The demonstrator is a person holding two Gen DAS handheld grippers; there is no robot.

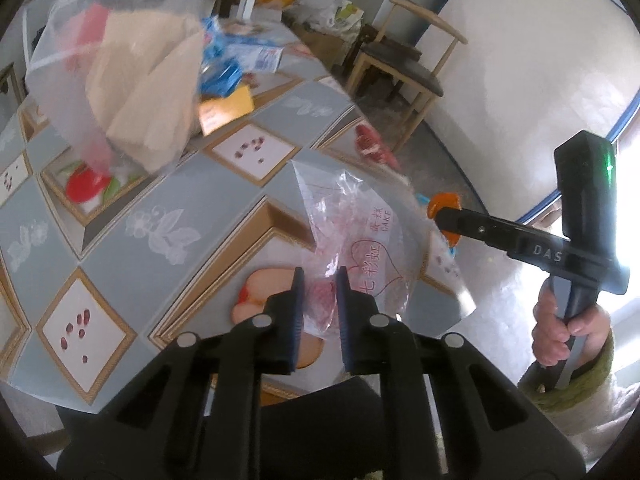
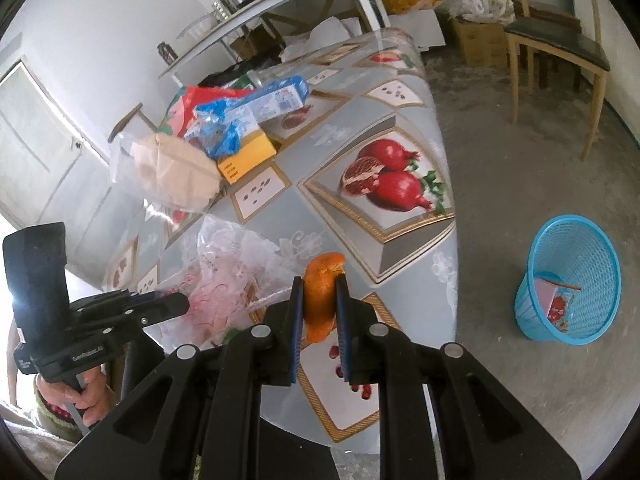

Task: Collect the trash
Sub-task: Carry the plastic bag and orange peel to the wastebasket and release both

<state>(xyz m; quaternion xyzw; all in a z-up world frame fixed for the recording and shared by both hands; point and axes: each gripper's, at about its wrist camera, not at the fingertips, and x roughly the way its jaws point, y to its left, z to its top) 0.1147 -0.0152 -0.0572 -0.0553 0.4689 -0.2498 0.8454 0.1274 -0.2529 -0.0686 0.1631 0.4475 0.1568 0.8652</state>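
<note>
A clear plastic bag, printed in red and holding pinkish contents, is clamped between the pads of the left gripper and is lifted off the table. An orange peel is clamped between the pads of the right gripper, the peel standing upright and projecting beyond the fingertips. In the left wrist view, the right gripper is seen to the right of the bag, with the peel at its tip. In the right wrist view, the left gripper is seen to the left of the peel, its tip buried in the bag.

Each tool is held by a hand on its grip.

Beyond both grippers, a patterned tablecloth with pomegranate motifs covers the table. Farther along it lie a translucent bag of beige paper, blue wrappers and a yellow box.

To the right of the right gripper, on the floor, a blue mesh basket stands tilted, with paper scraps inside. A wooden chair stands beyond it.
</note>
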